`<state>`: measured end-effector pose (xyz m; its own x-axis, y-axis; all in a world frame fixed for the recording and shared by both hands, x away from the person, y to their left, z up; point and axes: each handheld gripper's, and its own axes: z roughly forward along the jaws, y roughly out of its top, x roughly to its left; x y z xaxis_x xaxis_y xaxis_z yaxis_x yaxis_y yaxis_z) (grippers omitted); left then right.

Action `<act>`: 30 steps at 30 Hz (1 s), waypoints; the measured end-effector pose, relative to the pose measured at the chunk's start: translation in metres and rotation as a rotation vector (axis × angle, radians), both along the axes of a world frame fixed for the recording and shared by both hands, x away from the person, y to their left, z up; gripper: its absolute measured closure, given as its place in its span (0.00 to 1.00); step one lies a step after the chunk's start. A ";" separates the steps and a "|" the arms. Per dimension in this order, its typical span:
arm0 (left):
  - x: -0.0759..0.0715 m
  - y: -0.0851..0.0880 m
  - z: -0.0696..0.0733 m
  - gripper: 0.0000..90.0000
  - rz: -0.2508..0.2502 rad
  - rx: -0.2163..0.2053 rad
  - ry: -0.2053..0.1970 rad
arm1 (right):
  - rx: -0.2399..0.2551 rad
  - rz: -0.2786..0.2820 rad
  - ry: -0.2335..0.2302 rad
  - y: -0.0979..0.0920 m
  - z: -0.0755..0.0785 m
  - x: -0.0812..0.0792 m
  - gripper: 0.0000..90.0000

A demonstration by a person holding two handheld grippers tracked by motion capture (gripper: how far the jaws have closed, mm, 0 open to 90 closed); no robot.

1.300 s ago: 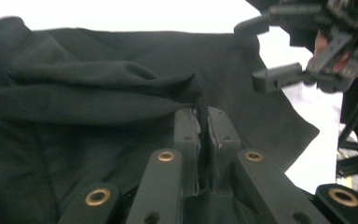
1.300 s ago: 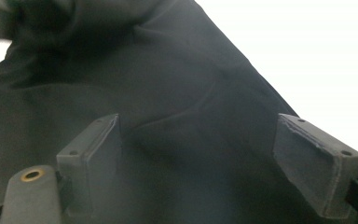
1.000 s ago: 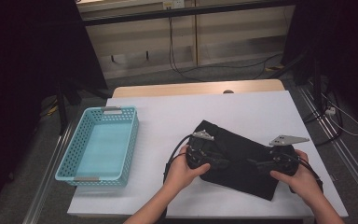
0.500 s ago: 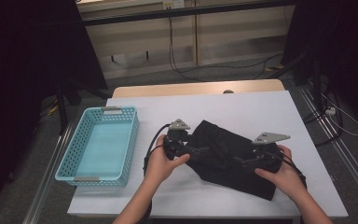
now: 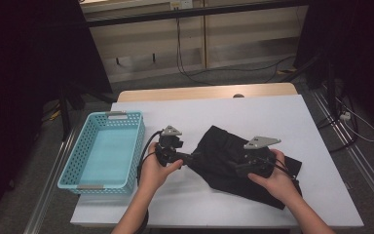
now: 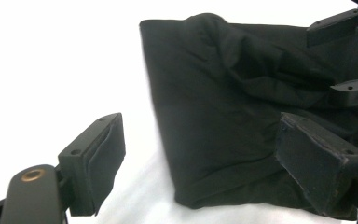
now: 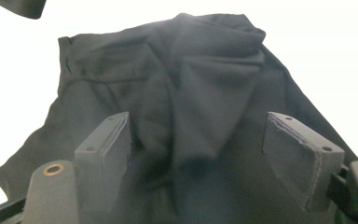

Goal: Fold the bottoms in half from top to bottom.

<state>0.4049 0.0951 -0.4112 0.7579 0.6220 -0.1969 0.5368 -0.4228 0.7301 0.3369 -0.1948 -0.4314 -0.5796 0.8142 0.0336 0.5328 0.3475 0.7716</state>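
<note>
Black cloth (image 5: 233,163), folded and rumpled, lies on the white tabletop (image 5: 272,117), right of centre and toward your near edge, one corner hanging close to that edge. Your left gripper (image 5: 191,157) sits just off the cloth's left edge, fingers pointing right toward it; in the left gripper view the fingers (image 6: 95,161) stand wide apart, one over bare tabletop, the other over the cloth's (image 6: 223,116) near corner, nothing pinched between them. They have just been opening, and nothing lies in their grip. Your right gripper (image 5: 233,166) is over the cloth's middle, your right hand (image 5: 272,178) resting on the fabric's right part. In the right gripper view its fingers (image 7: 105,149) are spread with a raised fold of the cloth (image 7: 191,107) bunched between them; the pads do not press on it yet, though these fingers have just been closing somewhat. Your left hand (image 5: 158,170) lies on the bare tabletop beside the cloth. A light blue basket (image 5: 75,168) with perforated walls stands at the tabletop's left side, well apart from the cloth, its inside bare. In the left gripper view, the other gripper's black fingers (image 6: 349,91) show at the upper right, hovering over the fabric.
</note>
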 end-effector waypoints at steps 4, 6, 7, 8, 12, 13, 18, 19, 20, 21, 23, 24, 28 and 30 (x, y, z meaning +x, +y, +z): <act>0.000 0.002 -0.002 0.18 0.012 -0.002 0.004 | 0.002 -0.008 0.002 0.010 -0.001 0.003 0.29; 0.000 0.006 -0.003 0.18 0.006 0.009 0.014 | -0.010 0.010 0.008 0.021 -0.004 0.006 0.29; 0.000 0.005 -0.004 0.18 0.021 0.002 0.012 | -0.028 0.008 0.005 0.024 -0.005 0.006 0.30; 0.001 0.007 -0.004 0.18 0.014 0.008 0.014 | -0.048 0.003 0.005 0.026 -0.006 0.007 0.31; 0.000 0.008 -0.007 0.18 0.030 0.005 0.018 | -0.116 -0.016 0.001 0.029 -0.015 0.010 0.59; 0.000 0.009 -0.007 0.18 0.035 0.004 0.017 | -0.114 -0.020 -0.014 0.026 -0.014 0.010 0.72; 0.000 0.011 -0.005 0.18 0.035 0.001 0.017 | -0.053 -0.085 -0.007 0.004 -0.007 0.010 0.90; 0.000 0.012 -0.005 0.18 0.040 -0.001 0.012 | -0.035 -0.101 0.018 -0.003 -0.006 0.009 0.87; 0.000 0.012 -0.005 0.18 0.040 -0.001 0.012 | -0.035 -0.101 0.018 -0.003 -0.006 0.009 0.87; 0.000 0.012 -0.005 0.18 0.040 -0.002 0.014 | -0.035 -0.139 0.042 -0.015 -0.008 0.006 0.77; 0.000 0.013 -0.005 0.18 0.037 0.005 0.016 | -0.043 -0.163 0.042 -0.027 -0.008 0.002 0.68; 0.000 0.013 -0.005 0.18 0.037 0.005 0.016 | -0.043 -0.163 0.042 -0.027 -0.008 0.002 0.68; 0.002 0.013 -0.006 0.18 0.048 0.006 0.008 | -0.008 -0.186 0.029 -0.042 -0.001 0.000 0.55; 0.002 0.013 -0.006 0.18 0.049 0.014 0.003 | 0.008 -0.198 -0.006 -0.045 0.003 0.008 0.50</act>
